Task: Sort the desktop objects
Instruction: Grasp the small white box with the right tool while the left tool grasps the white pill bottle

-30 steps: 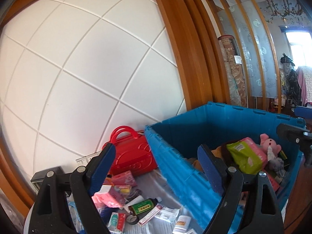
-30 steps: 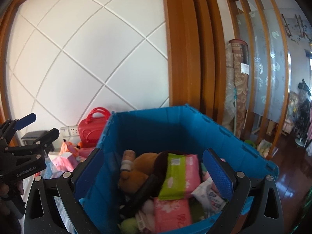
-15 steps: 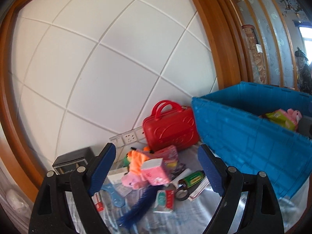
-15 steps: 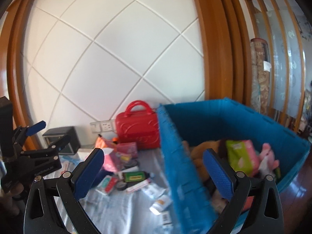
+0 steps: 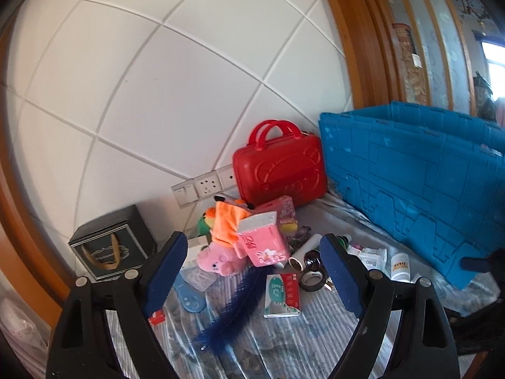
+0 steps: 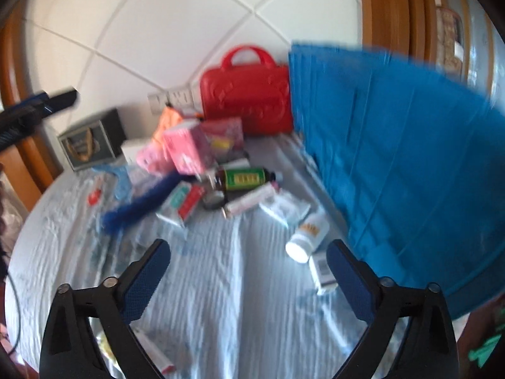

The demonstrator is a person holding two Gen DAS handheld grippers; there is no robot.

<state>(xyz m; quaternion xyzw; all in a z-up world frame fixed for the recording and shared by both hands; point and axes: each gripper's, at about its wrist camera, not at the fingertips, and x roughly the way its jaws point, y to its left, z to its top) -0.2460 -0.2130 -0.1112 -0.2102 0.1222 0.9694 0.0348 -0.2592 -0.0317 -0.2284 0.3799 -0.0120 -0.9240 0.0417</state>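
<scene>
My left gripper (image 5: 254, 267) hangs with jaws spread wide and nothing between them, above the clutter on the table (image 5: 284, 341). A pink tissue pack (image 5: 263, 240) leans on a pink plush (image 5: 221, 257). The red case (image 5: 281, 169) and blue crate (image 5: 419, 183) stand at the table's far edge.

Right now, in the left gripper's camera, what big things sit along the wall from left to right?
Black box → wall sockets → red case → blue crate.
</scene>
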